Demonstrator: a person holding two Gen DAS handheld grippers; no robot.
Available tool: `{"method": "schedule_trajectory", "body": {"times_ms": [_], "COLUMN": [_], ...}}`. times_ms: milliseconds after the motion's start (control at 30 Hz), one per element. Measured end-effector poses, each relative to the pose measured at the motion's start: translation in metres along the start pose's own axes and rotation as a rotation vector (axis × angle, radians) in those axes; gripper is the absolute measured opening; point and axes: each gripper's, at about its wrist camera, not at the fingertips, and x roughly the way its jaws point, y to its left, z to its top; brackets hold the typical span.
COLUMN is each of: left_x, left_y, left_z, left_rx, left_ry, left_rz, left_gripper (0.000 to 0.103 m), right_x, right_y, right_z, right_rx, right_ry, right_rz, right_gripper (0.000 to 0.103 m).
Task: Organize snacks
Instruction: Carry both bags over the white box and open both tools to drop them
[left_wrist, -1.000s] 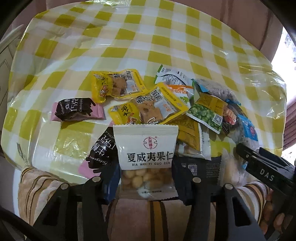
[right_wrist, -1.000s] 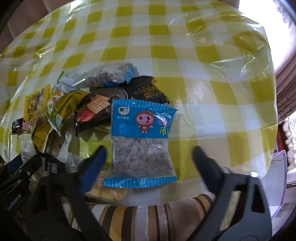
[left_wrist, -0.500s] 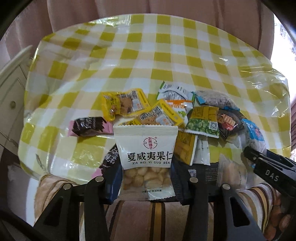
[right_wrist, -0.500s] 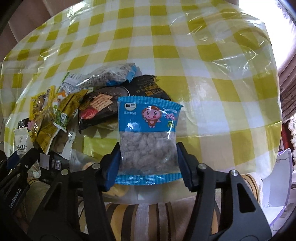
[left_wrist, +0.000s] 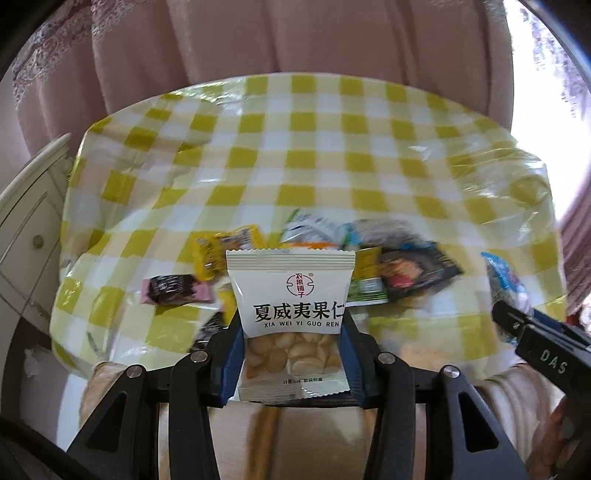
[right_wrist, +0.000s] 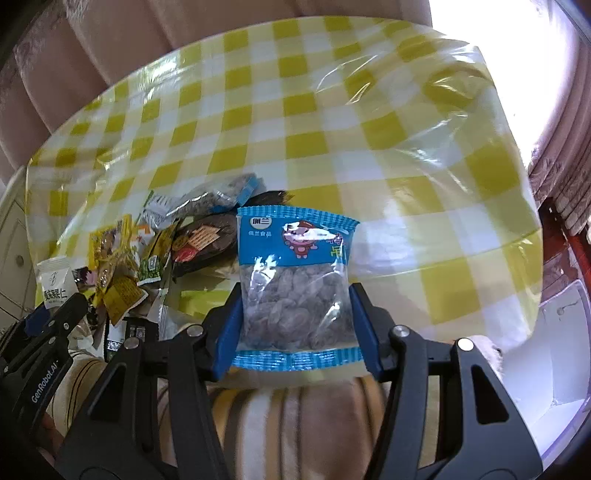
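In my left hand-held gripper I pinch a white snack packet by its two side edges, the blue pads pressed against it; it stands upright above the near edge of the desk, clear of the cloth. Its front carries a red round seal, bold black Chinese characters and, under them, "XIA WEI YI GUO REN"; pale round nuts show through the clear window below, and the small line of print at the bottom is too fine to read. My right hand-held gripper is closing its jaws on a blue snack packet, its blue pads against both sides of the bag; this one also hangs upright above the near desk edge. It has a cartoon figure and a small white logo on the blue band, the characters there blurred, and grey-brown pieces behind clear film. The desk wears a yellow and white checked cloth under a clear plastic sheet. On it, beyond both packets, lies the pile of snacks: yellow packets, a green one, a dark wrapper picturing a cracker, and a pink and brown chocolate bar a little apart to the left. On the left gripper's body I read "GenRobot.AI"; on the right one's, "DAS".
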Motion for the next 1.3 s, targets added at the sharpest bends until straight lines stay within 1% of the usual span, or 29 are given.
{"method": "schedule_trajectory", "body": {"times_ms": [133, 233, 367, 567, 700, 800, 933, 1100, 1133, 1200, 1233, 1267, 1300], "left_x": [-0.01, -0.017, -0.022, -0.031, -0.035, -0.036, -0.037, -0.037, -0.036, -0.037, -0.038, -0.037, -0.039], "left_y": [-0.022, -0.043, -0.077, -0.143, -0.194, -0.222, -0.258, -0.286, -0.288, -0.289, -0.289, -0.288, -0.286], "left_z": [0.0, 0.0, -0.002, -0.011, -0.023, -0.03, -0.045, -0.059, -0.061, -0.062, -0.061, -0.06, -0.059], "left_rx": [0.015, 0.04, 0.085, 0.181, 0.254, 0.295, 0.364, 0.427, 0.433, 0.435, 0.432, 0.426, 0.417], "left_ry": [-0.022, -0.034, -0.028, 0.006, 0.049, 0.084, 0.136, 0.199, 0.209, 0.209, 0.204, 0.198, 0.191], "left_rz": [-0.097, -0.17, -0.234, -0.37, -0.478, -0.534, -0.605, -0.657, -0.661, -0.658, -0.656, -0.655, -0.654], "left_gripper": [0.048, 0.048, 0.048, 0.048, 0.048, 0.048, 0.048, 0.05, 0.052, 0.064, 0.074, 0.08, 0.081], "right_x": [-0.011, -0.024, -0.042, -0.062, -0.069, -0.071, -0.072, -0.073, -0.073, -0.072, -0.072, -0.074, -0.075], "right_y": [-0.023, -0.043, -0.073, -0.138, -0.187, -0.219, -0.25, -0.266, -0.268, -0.27, -0.271, -0.271, -0.271], "right_z": [-0.003, -0.007, -0.014, -0.035, -0.053, -0.065, -0.078, -0.084, -0.084, -0.081, -0.08, -0.081, -0.08], "right_rx": [0.046, 0.081, 0.109, 0.184, 0.246, 0.289, 0.333, 0.354, 0.356, 0.358, 0.358, 0.357, 0.355], "right_ry": [-0.018, -0.04, -0.073, -0.073, -0.04, -0.015, 0.018, 0.042, 0.045, 0.043, 0.039, 0.035, 0.028], "right_rz": [0.01, -0.004, -0.048, -0.165, -0.25, -0.296, -0.343, -0.392, -0.397, -0.407, -0.412, -0.416, -0.421], "right_gripper": [0.058, 0.058, 0.058, 0.058, 0.058, 0.058, 0.058, 0.059, 0.059, 0.06, 0.061, 0.062, 0.067]}}
